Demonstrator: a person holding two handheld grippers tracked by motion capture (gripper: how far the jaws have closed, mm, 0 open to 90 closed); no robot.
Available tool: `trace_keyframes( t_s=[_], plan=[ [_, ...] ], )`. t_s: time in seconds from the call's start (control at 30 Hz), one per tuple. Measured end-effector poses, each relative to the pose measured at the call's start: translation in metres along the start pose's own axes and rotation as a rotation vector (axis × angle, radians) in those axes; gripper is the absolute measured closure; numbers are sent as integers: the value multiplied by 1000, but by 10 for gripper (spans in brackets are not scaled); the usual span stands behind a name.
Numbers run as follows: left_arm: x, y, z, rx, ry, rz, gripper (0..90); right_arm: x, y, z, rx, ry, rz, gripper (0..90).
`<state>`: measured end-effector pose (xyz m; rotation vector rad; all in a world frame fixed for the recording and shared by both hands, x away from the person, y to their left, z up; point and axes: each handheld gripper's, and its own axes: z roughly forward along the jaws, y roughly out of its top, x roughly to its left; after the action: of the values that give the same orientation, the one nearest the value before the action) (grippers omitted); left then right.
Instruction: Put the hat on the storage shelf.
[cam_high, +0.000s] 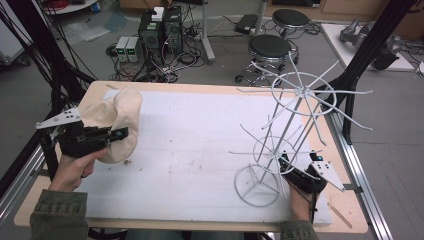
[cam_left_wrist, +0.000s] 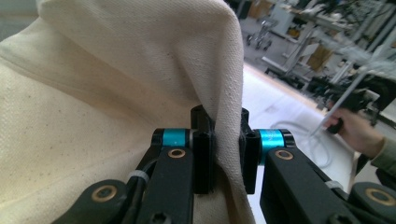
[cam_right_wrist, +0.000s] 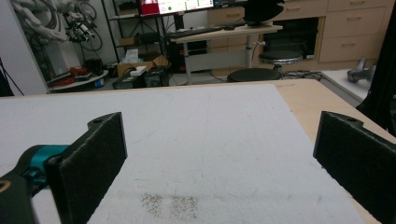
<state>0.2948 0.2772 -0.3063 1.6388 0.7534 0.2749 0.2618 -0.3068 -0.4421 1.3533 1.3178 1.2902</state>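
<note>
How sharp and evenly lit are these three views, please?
High view: soft, evenly lit, the white wire rack thin but legible. Left gripper view: cream cloth crisp, background blurred. Right gripper view: jaw pads near the lens slightly soft, white mat clear, no glare.

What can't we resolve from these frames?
- Cream cloth: the left gripper view crops it, so its full shape is unclear; in the high view the left gripper covers part.
- Right gripper: jaw tips lost among the white wire rack wires, high view.
- Rack: blurred, left gripper view.
</note>
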Motion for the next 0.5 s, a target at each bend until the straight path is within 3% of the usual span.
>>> trace_keyframes(
  t_s=[0.13, 0.27, 0.5],
  plan=[
    [-15, 19, -5, -75, -29, 83, 808, 0, 0, 0, 3, 4, -5, 16],
    [-28, 33, -9, -155, -85, 171, 806, 0, 0, 0, 1, 4, -5, 16],
    [-49, 53, -11, -240, -119, 254, 806, 1, 0, 0, 0, 6, -3, 16]
  ],
)
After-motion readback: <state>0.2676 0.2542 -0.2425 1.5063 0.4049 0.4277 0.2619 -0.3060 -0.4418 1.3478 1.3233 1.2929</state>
